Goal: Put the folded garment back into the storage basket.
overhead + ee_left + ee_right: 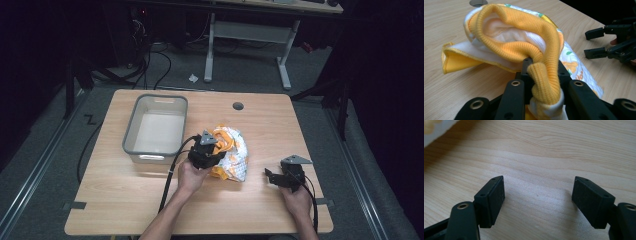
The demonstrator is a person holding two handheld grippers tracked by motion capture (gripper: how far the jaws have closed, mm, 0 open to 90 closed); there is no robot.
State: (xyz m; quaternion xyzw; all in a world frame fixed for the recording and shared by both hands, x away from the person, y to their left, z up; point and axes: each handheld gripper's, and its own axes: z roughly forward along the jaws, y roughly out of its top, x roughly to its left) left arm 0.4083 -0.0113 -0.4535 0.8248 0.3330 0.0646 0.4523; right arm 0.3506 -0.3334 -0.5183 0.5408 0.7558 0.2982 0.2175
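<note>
A small orange and white garment [231, 152] with a printed pattern lies bunched near the middle of the wooden table [125, 200]. My left gripper [206, 154] is shut on its orange ribbed cuff [544, 85], which bulges up between the jaws in the left gripper view. The cuff loops back toward the rest of the garment [506, 40], which rests on the table. My right gripper [272, 176] hovers low over bare wood to the right of the garment, open with nothing between its pads [495, 197]. That same gripper [596, 42] appears at the right of the left gripper view.
A grey plastic bin [131, 131] with nothing in it stands on the table left of the garment, close to my left hand. A round cable hole [238, 106] sits near the table's far edge. Desk legs and cables are on the floor beyond.
</note>
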